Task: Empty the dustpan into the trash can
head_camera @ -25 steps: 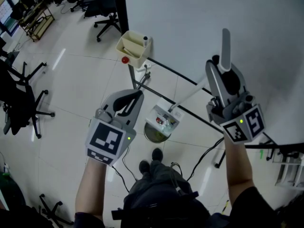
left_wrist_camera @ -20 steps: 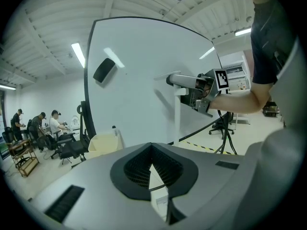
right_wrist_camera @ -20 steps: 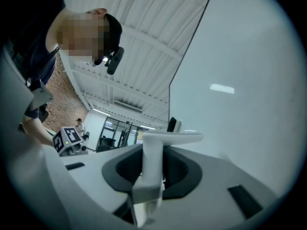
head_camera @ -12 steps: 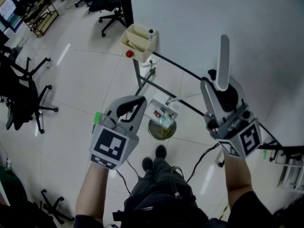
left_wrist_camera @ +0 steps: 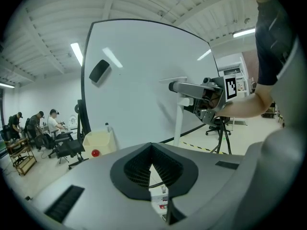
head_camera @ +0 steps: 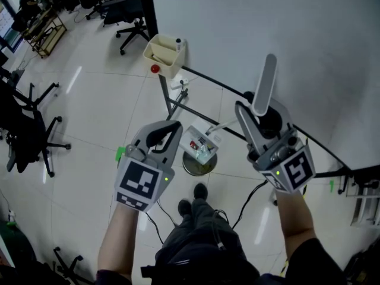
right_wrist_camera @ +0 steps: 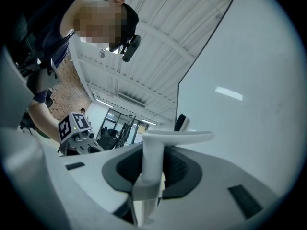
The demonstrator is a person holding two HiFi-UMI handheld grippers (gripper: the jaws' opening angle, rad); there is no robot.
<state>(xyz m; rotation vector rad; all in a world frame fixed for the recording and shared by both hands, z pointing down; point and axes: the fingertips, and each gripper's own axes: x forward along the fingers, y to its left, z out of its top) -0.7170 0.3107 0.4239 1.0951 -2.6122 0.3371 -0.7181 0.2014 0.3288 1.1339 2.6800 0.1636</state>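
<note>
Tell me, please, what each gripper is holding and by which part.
The right gripper is shut on the white handle of the dustpan, near its upper end. The left gripper is shut and holds nothing.

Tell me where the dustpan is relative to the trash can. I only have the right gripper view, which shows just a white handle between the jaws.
Observer: In the head view the dustpan overlaps the far rim of the trash can.
Operator: Is it emptied?
Observer: No, small bits of rubbish lie in the dustpan.
Operator: And my left hand-held gripper?
Observer: The left hand-held gripper is shut and empty, clear of the dustpan.
</note>
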